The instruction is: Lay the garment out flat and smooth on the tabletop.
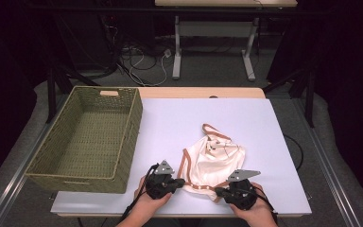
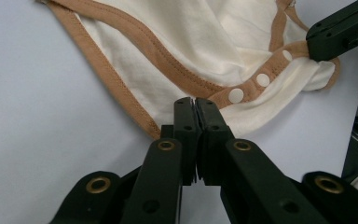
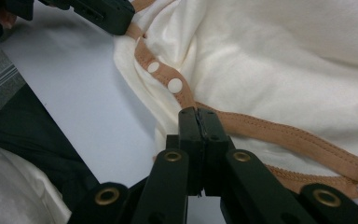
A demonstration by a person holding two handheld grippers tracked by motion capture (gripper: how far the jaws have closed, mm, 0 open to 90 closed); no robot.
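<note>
- Wicker basket is sitting on the left part of the white surface, well apart from the garment.
- Left tool is sitting at the near edge, jaws pressed together and pinching the tan-trimmed hem at the garment's left corner; the left gripper view is showing its tool biting right beside the white snaps.
- Cream garment with tan trim is lying crumpled on the surface, right of centre, between the two tools.
- Right tool is clamping the near hem at the garment's right corner; the right gripper view is showing its tool with jaws together on the tan band.
</note>
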